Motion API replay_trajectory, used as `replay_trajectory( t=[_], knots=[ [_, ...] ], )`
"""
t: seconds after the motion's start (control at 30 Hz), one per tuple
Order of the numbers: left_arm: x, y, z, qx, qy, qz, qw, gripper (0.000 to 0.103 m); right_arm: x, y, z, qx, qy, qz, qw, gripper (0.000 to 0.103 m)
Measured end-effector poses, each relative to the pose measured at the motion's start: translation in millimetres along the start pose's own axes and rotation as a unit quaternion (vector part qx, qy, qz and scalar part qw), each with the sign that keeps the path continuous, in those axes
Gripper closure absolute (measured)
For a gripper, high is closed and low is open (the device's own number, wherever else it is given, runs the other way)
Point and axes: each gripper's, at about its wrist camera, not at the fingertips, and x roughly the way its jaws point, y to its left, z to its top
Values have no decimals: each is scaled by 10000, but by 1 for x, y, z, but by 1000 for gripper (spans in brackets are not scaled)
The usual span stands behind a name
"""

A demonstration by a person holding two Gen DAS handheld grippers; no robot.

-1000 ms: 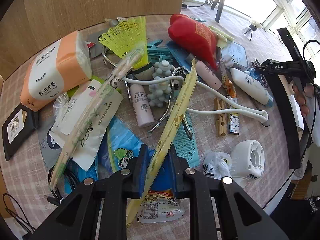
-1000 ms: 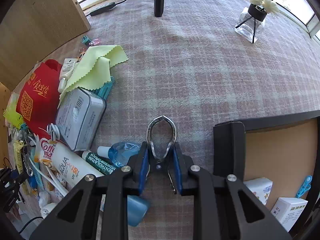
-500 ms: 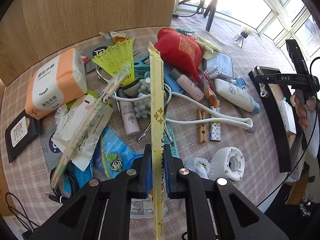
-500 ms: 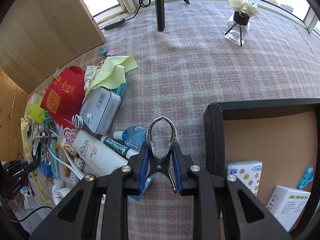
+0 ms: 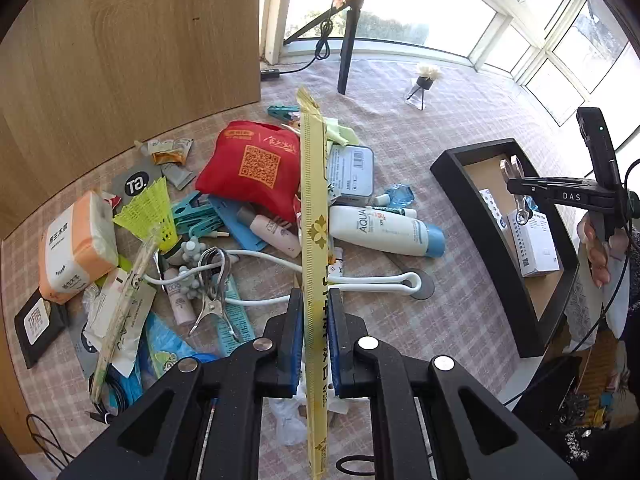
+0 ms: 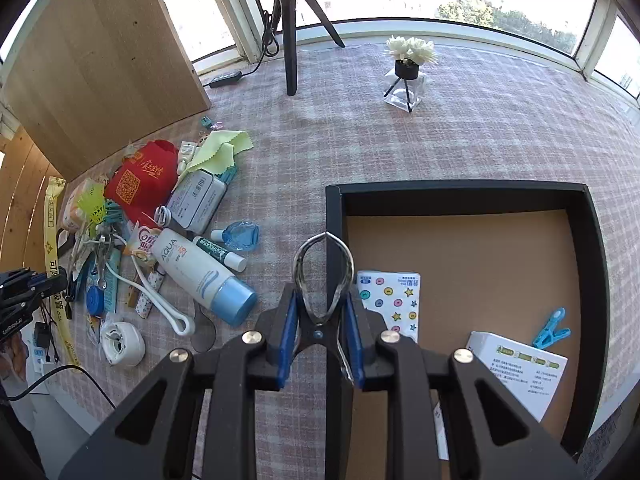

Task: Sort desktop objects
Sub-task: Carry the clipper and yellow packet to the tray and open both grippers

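Note:
My left gripper (image 5: pixel 314 320) is shut on a long yellow paper sleeve (image 5: pixel 314 216) and holds it upright above the pile of desk objects; the sleeve also shows in the right wrist view (image 6: pixel 52 224). My right gripper (image 6: pixel 320 316) is shut on a metal clip (image 6: pixel 323 272) and holds it over the left wall of the black tray (image 6: pixel 334 216). The tray (image 5: pixel 480 216) holds a sticker pack (image 6: pixel 390 296), a white box (image 6: pixel 520 372) and a blue clothes peg (image 6: pixel 552 328).
The pile holds a red bag (image 5: pixel 256 164), an AQUA bottle (image 5: pixel 384 230), a grey tin (image 5: pixel 352 174), a tissue pack (image 5: pixel 76 248), a yellow shuttlecock (image 5: pixel 150 210), a white cable (image 5: pixel 360 280) and another metal clip (image 5: pixel 212 292). A tripod (image 6: pixel 290 40) and flower vase (image 6: pixel 406 72) stand behind.
My left gripper has lifted the yellow sleeve off the pile and turned it upright. My right gripper has carried the metal clip rightward to the tray's left wall.

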Motion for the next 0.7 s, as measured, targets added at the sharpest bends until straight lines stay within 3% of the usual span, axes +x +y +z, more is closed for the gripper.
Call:
replay_trajectory(
  t=[0.37, 0.7],
  knots=[
    [43, -153, 57, 1276, -2, -481, 9907, 93, -44, -105, -45, 758, -206, -552, 9954, 81],
    [92, -267, 83, 1974, 278, -774, 9769, 93, -56, -186, -78, 1563, -229, -995, 9824, 81]
  ],
)
